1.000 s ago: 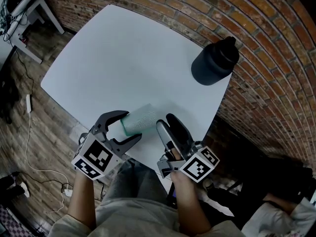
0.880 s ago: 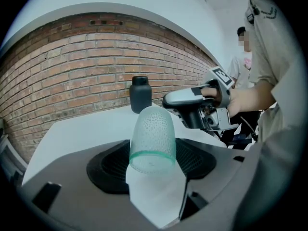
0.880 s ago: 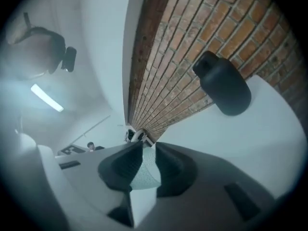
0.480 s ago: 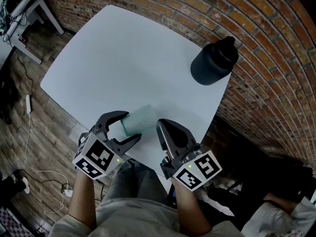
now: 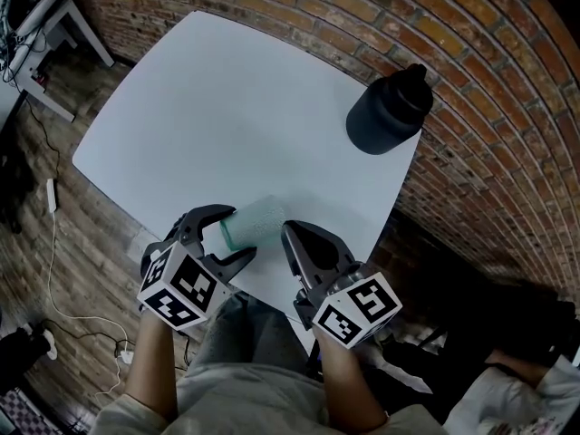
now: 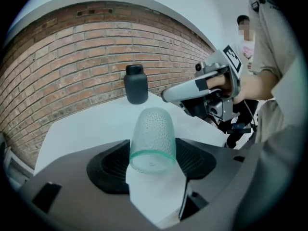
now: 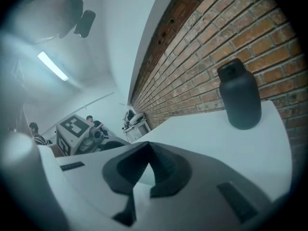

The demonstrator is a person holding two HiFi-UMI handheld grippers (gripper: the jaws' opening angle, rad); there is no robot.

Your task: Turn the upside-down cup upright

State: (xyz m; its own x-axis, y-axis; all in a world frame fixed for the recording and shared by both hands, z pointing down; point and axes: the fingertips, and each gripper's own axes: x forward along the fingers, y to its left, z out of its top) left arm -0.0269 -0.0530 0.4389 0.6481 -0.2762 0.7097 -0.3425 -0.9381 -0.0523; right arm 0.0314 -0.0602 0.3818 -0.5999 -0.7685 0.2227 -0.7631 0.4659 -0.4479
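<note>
Cup: the translucent dotted cup (image 5: pixel 258 220) with a green rim stood upside down, rim on the counter (image 5: pixel 236 107), near the edge closest to you.
Left gripper: you held your left gripper (image 5: pixel 243 232) angled down at the cup. Its fingers (image 5: pixel 207 214) were apart, one on each side of the cup by the rim and right at its wall. Whether they pressed it could not be told.
Right gripper: your right gripper (image 5: pixel 290 234) sat just beside the cup. Its fingers (image 5: pixel 308 247) were together with nothing between them.
Bottle: a black bottle (image 5: pixel 385 116) stood upright at the counter's far right corner, well apart from the cup.
Wall: a brick wall (image 6: pixel 72 47) ran behind the counter.
</note>
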